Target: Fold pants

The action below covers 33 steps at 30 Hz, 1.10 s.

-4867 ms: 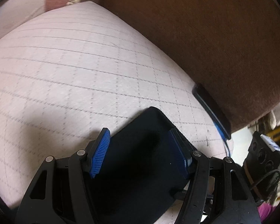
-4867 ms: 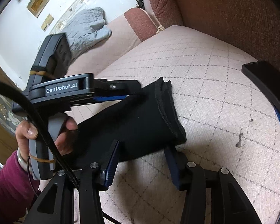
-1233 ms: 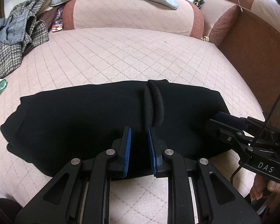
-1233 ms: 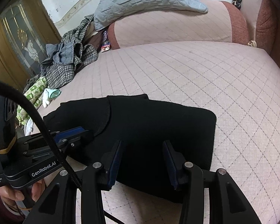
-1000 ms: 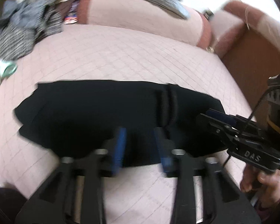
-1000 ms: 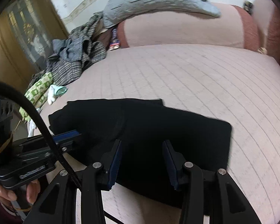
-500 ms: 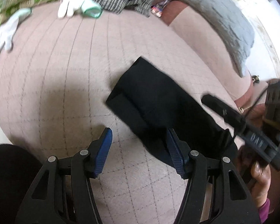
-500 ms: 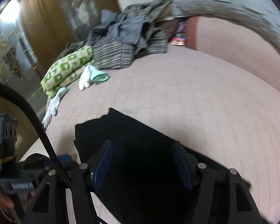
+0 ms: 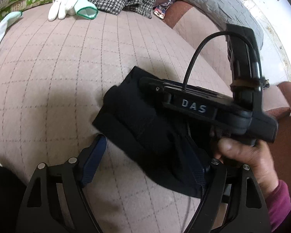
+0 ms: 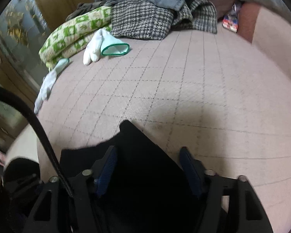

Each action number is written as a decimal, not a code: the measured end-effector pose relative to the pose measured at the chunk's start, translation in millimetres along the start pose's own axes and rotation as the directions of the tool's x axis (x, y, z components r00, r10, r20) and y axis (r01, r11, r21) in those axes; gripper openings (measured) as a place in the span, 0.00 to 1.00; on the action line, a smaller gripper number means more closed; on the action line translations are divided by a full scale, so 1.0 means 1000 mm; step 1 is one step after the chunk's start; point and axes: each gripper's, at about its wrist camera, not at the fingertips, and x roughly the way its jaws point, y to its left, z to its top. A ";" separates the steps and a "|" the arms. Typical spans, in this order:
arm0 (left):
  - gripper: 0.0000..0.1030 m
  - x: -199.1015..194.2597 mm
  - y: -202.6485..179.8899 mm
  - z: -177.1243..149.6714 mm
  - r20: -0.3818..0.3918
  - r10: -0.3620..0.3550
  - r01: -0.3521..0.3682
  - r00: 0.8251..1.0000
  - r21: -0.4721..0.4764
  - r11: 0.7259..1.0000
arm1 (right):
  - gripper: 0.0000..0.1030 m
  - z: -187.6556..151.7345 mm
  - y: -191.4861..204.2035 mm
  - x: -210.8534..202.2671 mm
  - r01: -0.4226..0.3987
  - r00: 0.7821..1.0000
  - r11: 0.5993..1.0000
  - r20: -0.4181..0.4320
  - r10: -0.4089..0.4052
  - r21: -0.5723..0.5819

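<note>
The black pants (image 9: 145, 128) lie folded in a compact stack on the pink quilted cushion (image 9: 58, 73). My left gripper (image 9: 147, 161) is open, its blue pads either side of the near end of the pants. My right gripper (image 10: 148, 167) is open, its pads straddling the pants (image 10: 137, 155) close above the fabric. In the left wrist view the right gripper's body (image 9: 203, 108), marked DAS, lies over the pants, held by a hand (image 9: 242, 155).
White gloves with green cuffs (image 10: 104, 46) lie at the far left of the cushion. A green patterned blanket (image 10: 73, 31) and a heap of checked and grey clothes (image 10: 155, 13) are behind them. A grey quilt (image 9: 213, 2) lies on the backrest.
Both grippers have swung left and come down close over the left end of the folded pants. The right gripper has moved in over the pants. The left gripper's jaws, narrow a second ago, are wide.
</note>
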 end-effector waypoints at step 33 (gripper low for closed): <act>0.41 0.011 -0.243 -0.122 -0.244 -0.256 0.354 0.935 0.678 0.644 | 0.10 -0.294 -0.147 -0.295 0.029 0.849 0.631 0.314 -0.425 0.775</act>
